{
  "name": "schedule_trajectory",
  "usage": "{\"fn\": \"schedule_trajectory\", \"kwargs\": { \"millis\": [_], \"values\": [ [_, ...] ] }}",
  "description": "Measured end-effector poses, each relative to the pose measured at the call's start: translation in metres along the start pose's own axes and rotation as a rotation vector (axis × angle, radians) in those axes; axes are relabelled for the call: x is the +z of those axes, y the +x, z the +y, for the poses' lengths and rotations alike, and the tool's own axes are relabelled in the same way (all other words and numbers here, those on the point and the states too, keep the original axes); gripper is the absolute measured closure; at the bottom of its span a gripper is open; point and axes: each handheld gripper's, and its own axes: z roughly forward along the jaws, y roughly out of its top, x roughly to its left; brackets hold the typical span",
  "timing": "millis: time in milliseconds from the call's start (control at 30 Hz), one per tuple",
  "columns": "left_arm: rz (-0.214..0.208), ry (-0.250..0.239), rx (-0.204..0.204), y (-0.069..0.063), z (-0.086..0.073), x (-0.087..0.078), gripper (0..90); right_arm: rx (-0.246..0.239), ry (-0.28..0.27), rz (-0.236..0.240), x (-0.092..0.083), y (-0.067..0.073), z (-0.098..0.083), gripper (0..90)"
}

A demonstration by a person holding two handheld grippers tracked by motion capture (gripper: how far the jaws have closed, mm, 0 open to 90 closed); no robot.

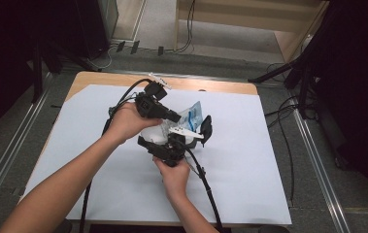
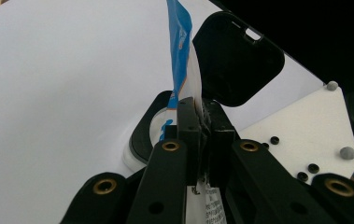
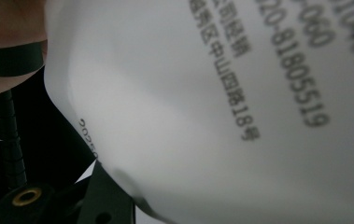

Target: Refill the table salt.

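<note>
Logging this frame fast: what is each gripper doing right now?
Left gripper: shut on the blue-and-white packet.
Right gripper: against the white container; whether it is gripping cannot be told.

In the right gripper view we see a white container (image 3: 221,116) pressed right up against the lens, its pale wall taking most of the frame and curving away at the left edge. Dark printed text runs slantwise across its upper right part, digits and Chinese characters, sharp enough in places and blurred towards the corner. A smaller line of print follows the curved left edge. Below it, at the lower left, we see part of a black jaw of the right gripper (image 3: 95,205) with a brass rivet (image 3: 26,196). At the upper left lies a black strap (image 3: 11,58) against something reddish-brown and blurred.
</note>
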Motion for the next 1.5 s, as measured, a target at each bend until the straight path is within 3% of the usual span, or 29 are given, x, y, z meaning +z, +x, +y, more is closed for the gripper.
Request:
{"fn": "schedule_trajectory", "kwargs": {
  "millis": [967,1500],
  "values": [
    [0.005,0.000,0.000,0.0005,-0.0005,0.0001,89.8,-0.016,0.010,-0.001,0.0003,-0.0020,-0.0002,57.5],
    [0.006,0.000,0.000,-0.0009,0.0017,0.0000,89.6,0.006,-0.003,0.016,0.0002,-0.0025,0.0008,57.3]
  ]
}}
